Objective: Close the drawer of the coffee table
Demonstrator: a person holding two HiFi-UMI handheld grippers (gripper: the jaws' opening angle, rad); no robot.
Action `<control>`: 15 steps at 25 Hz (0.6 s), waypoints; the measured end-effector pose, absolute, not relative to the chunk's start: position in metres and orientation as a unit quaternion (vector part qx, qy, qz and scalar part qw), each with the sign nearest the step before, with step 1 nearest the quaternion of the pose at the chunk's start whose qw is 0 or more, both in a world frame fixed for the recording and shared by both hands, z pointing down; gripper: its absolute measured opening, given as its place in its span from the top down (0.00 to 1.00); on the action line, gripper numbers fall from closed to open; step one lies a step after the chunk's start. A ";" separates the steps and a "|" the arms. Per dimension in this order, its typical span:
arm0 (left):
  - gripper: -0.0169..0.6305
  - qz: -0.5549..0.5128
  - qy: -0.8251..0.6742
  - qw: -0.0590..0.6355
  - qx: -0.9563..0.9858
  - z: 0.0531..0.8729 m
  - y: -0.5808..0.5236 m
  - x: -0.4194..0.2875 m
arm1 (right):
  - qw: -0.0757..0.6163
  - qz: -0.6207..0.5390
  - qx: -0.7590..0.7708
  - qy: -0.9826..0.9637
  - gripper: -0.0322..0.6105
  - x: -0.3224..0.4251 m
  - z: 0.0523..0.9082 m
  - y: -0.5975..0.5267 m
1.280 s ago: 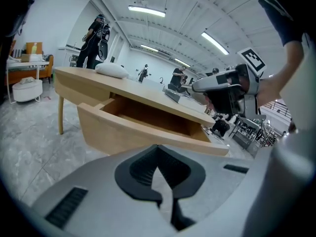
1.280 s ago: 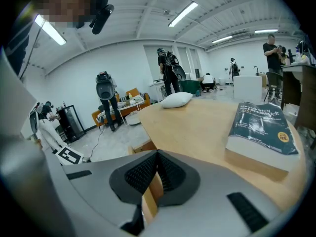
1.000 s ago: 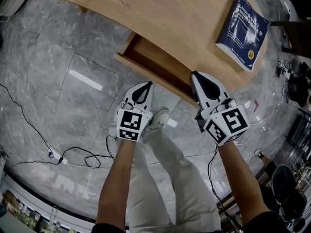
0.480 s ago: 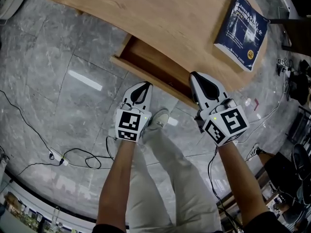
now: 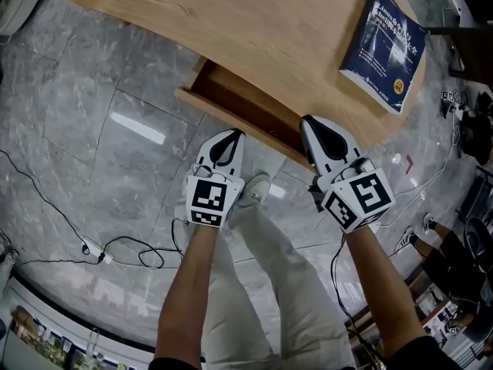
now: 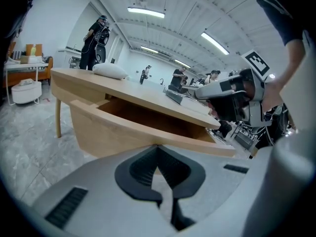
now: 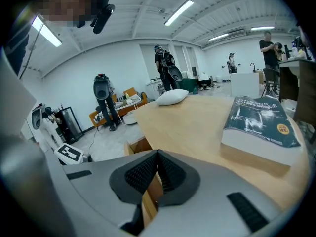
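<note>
Left tool (image 5: 229,135) and right tool (image 5: 310,122), shut and empty, face the open drawer (image 5: 246,102); stiff wood, likely slides easily, push squarely on its front panel

The head camera looks steeply down on the counter (image 5: 254,29), its open drawer (image 5: 239,102), the left claw (image 5: 223,146) and the right claw (image 5: 322,133). Each claw camera sits behind its own jaws, close to the drawer, facing level across the counter. All three views share drawer and counter.
</note>
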State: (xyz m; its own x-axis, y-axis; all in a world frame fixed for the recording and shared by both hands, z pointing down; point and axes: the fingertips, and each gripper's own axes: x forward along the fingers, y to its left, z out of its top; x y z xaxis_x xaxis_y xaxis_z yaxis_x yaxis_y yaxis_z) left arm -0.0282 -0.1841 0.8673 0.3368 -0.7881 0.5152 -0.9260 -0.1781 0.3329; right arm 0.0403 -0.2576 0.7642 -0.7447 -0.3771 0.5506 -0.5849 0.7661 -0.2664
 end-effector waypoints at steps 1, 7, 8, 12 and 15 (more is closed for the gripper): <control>0.97 0.114 -0.563 0.304 0.760 0.867 -0.185 -0.028 | 0.240 0.217 0.266 -0.908 0.93 0.041 0.765 -0.258; 0.97 0.130 -0.561 0.299 0.761 0.868 -0.198 -0.027 | 0.236 0.222 0.275 -0.905 0.93 0.047 0.764 -0.263; 0.97 0.132 -0.561 0.298 0.760 0.868 -0.200 -0.026 | 0.236 0.222 0.277 -0.905 0.93 0.049 0.764 -0.264; 0.97 0.137 -0.561 0.293 0.762 0.868 -0.208 -0.025 | 0.233 0.226 0.286 -0.902 0.93 0.056 0.763 -0.267; 0.97 0.139 -0.561 0.292 0.762 0.868 -0.216 -0.024 | 0.232 0.226 0.285 -0.902 0.93 0.059 0.763 -0.268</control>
